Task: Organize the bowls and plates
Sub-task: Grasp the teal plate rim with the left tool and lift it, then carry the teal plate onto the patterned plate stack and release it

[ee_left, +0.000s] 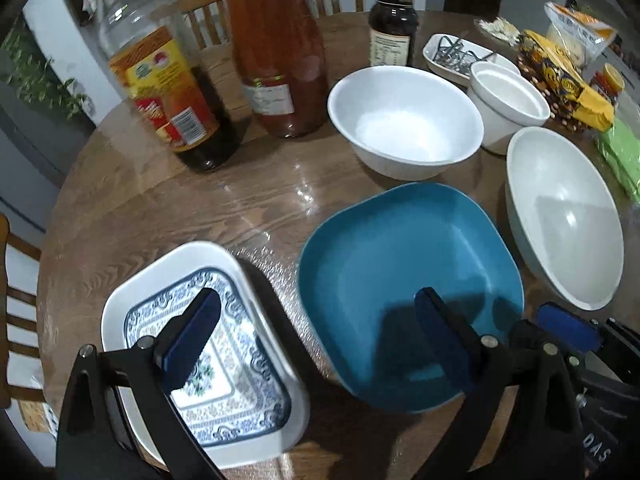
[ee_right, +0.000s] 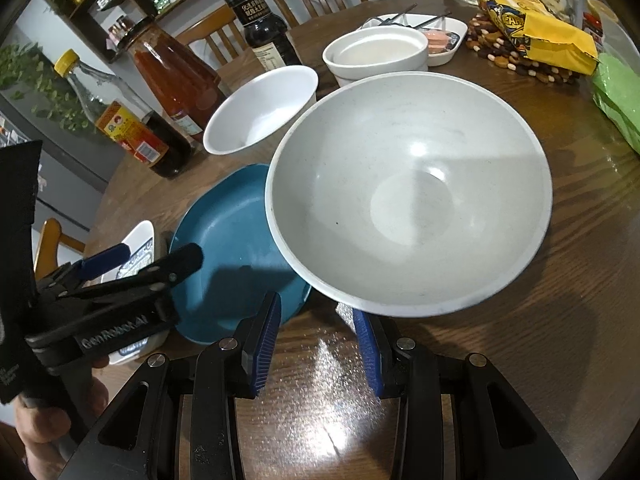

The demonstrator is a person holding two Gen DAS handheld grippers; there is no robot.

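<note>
Facing the large grey bowl (ee_right: 408, 208) head-on, the right hand-held gripper (ee_right: 316, 352) stands released, its jaws apart just short of the bowl's near rim, which overlaps the right edge of the blue square plate (ee_right: 224, 256). The left hand-held gripper (ee_left: 316, 344), also released and empty, hovers between the patterned rectangular dish (ee_left: 224, 356) on the left and the blue plate, one finger above each. The right hand is nearer the bowl. Whether the bowl rests on the tabletop (ee_right: 520, 360) or leans on the plate is hard to tell.

left wrist: high, facing table (ee_left: 160, 208); right wrist: low, close; shared: blue plate (ee_left: 400, 280)
</note>
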